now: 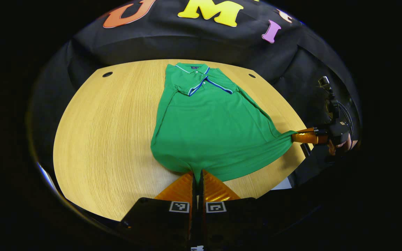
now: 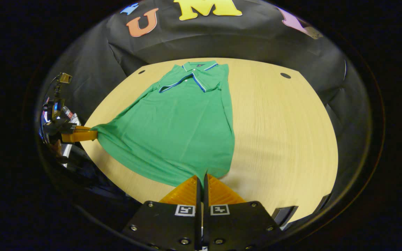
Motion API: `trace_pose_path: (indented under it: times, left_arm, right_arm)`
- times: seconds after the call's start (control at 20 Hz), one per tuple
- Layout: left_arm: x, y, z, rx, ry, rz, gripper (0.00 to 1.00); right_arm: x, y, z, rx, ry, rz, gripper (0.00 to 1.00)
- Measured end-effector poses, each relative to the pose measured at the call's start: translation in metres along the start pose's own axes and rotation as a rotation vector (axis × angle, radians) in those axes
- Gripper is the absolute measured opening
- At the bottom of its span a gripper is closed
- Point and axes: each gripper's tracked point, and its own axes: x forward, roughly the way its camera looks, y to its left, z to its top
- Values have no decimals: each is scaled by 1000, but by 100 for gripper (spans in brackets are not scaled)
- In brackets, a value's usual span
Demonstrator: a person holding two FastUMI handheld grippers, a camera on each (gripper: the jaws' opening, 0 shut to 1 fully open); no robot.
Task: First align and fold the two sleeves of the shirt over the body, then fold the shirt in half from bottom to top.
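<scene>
Lying collar-away on the wooden table (image 1: 99, 139), the green shirt (image 1: 204, 129) has both sleeves folded in (that step looks done), and the left gripper (image 1: 198, 176) and right gripper (image 2: 202, 179) each pinch a hem corner, leaving the bottom-to-top fold.

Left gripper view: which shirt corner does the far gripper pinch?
The polo shirt's right hem corner, drawn to a point; the left gripper pinches the other.
</scene>
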Motion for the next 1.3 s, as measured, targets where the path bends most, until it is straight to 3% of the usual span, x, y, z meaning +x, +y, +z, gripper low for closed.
trace_pose_path:
  times: [1.3]
  left_arm:
    - [-11, 13, 158, 175, -220, -7, 3]
  right_arm:
    - [-27, -27, 146, 71, -149, -4, 1]
